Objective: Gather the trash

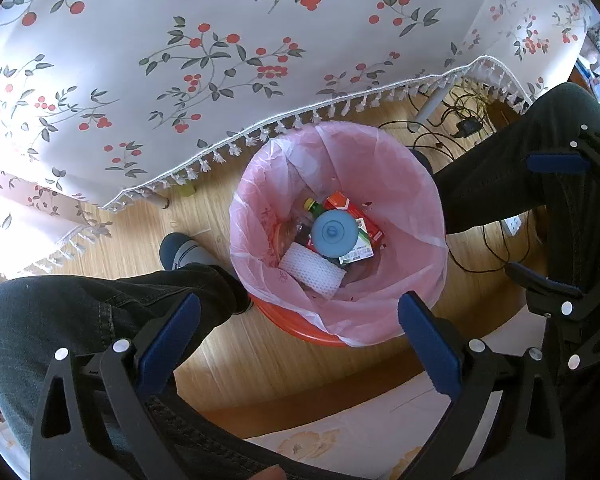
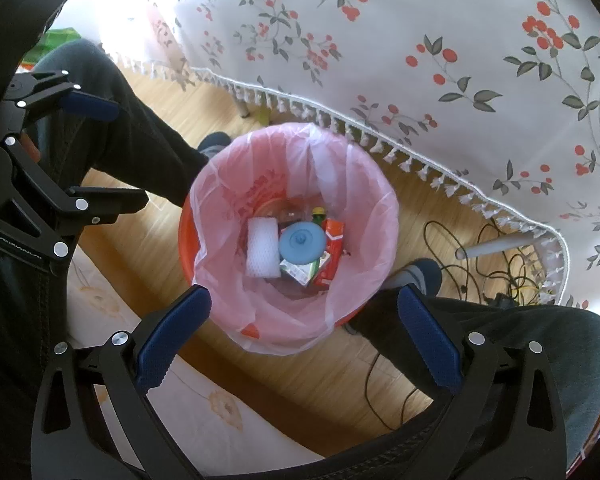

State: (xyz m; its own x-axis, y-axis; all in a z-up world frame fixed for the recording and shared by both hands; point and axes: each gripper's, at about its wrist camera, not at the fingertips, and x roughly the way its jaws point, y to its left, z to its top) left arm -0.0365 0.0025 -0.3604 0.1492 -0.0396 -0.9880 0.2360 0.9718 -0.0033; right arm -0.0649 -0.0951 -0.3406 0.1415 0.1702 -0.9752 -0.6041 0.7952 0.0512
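Left gripper (image 1: 298,312) and right gripper (image 2: 304,308) held spread and empty above pink-lined bin (image 1: 400,184), blue lid (image 1: 335,233), white foam (image 1: 312,270), red carton (image 1: 354,212) seen inside.

My left gripper (image 1: 300,332) and right gripper (image 2: 304,320) both point downward, jaws spread wide, holding nothing, side by side.

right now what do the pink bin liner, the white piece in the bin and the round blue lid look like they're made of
Pink bin liner: thin plastic film, glossy; it is translucent and creased, and the orange bin shows through it.
White piece: probably foam netting or padded wrap; matte, with a dimpled mesh pattern.
Round blue lid: likely silicone or soft plastic; smooth, matte, with a moulded centre knob.
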